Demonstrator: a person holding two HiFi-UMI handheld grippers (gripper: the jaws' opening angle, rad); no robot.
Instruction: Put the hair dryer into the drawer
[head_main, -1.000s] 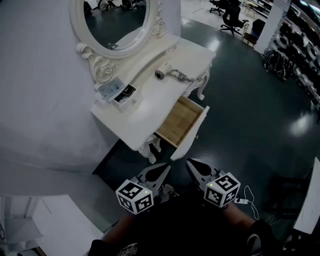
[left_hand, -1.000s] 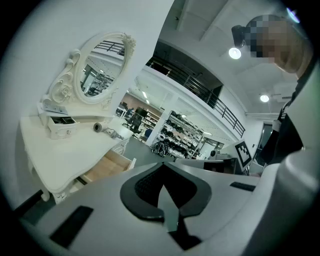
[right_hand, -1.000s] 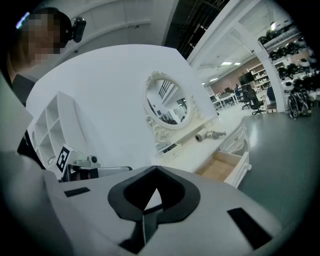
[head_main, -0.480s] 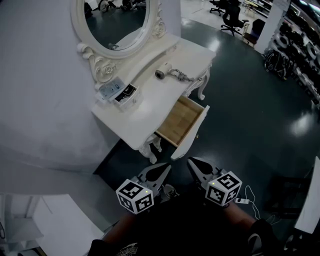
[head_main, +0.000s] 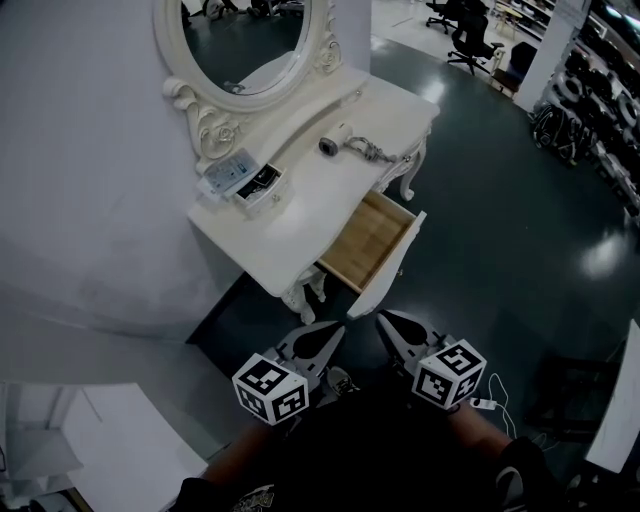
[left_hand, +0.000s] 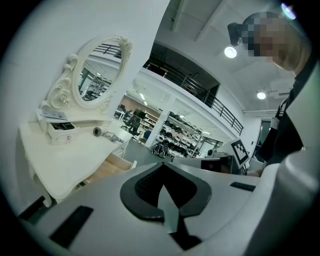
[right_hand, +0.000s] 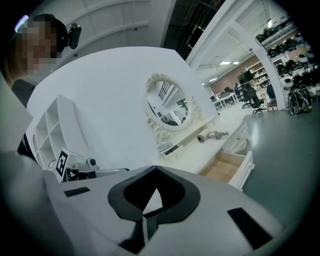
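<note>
The carved dressing table (head_main: 300, 215) and its scrolled oval mirror frame (head_main: 215, 125) are cream-white; the open drawer (head_main: 372, 238) is pale honey wood inside. The small hair dryer (head_main: 335, 143) is light grey, the glossy floor (head_main: 500, 220) dark teal. The left gripper (head_main: 332, 331) and right gripper (head_main: 384, 321) carry cubes of black-and-white squares

Pulled-out drawer (head_main: 372, 238) juts toward us at 12 o'clock, open from above. The dressing table (head_main: 300, 225) shows a bare stretch of top at 11; a small box (head_main: 257, 186) and the oval mirror (head_main: 250, 45) wall off its back. Dark floor (head_main: 500, 230) lies free at 2.
</note>
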